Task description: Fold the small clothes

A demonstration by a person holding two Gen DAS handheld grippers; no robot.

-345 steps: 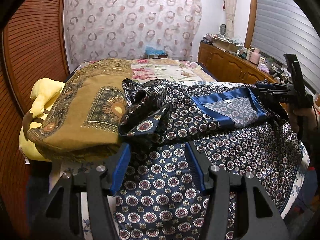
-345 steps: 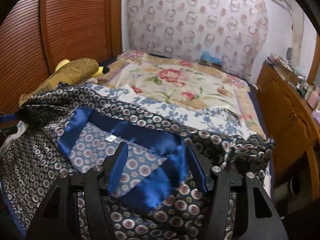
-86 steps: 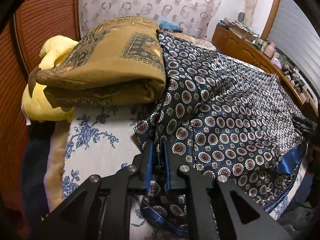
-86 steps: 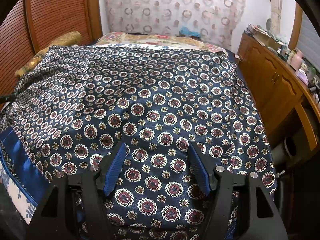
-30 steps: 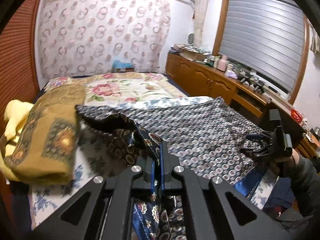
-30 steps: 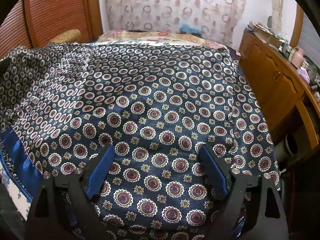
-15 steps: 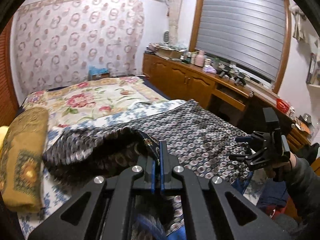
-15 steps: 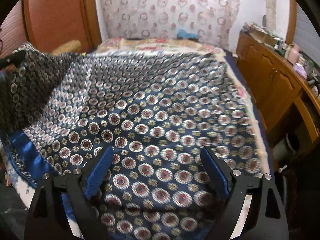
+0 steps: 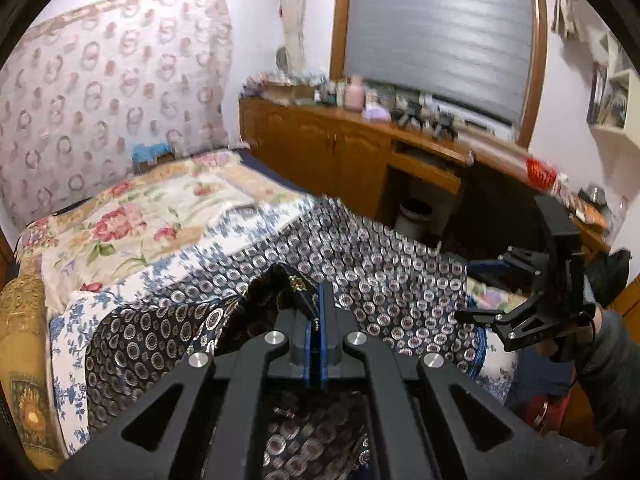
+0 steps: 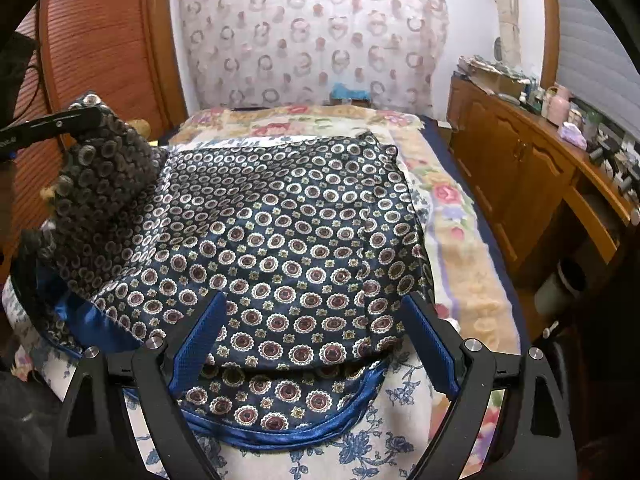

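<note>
A: Garment (image 10: 280,240) first: one navy patterned piece with a blue satin hem, spread over the bed (image 10: 460,280), filling the right wrist view from about 9 o'clock to 3 o'clock.

B: And the claws?

A: Two. The left gripper (image 9: 316,332) has its jaws pinched tight on a bunched edge of the cloth and lifts it; in the right wrist view that raised corner hangs at roughly 10 o'clock. The right gripper (image 10: 316,344) has its jaws spread wide above the near hem, holding nothing.

B: What might spoil the fold?

A: My guess is the satin. It looks slippery, so the pinched edge could slide out if the lift pulls against the weight of the rest. Also, nothing pins the near hem, so the whole piece may drag across the bed instead of creasing, and the fold would land crooked or bunched.

B: Anything else nearby?

A: One folded gold-brown blanket (image 9: 24,340) at 9 o'clock in the left wrist view and one wooden cabinet (image 10: 520,184) at 3 o'clock. I count only one garment being handled.
</note>
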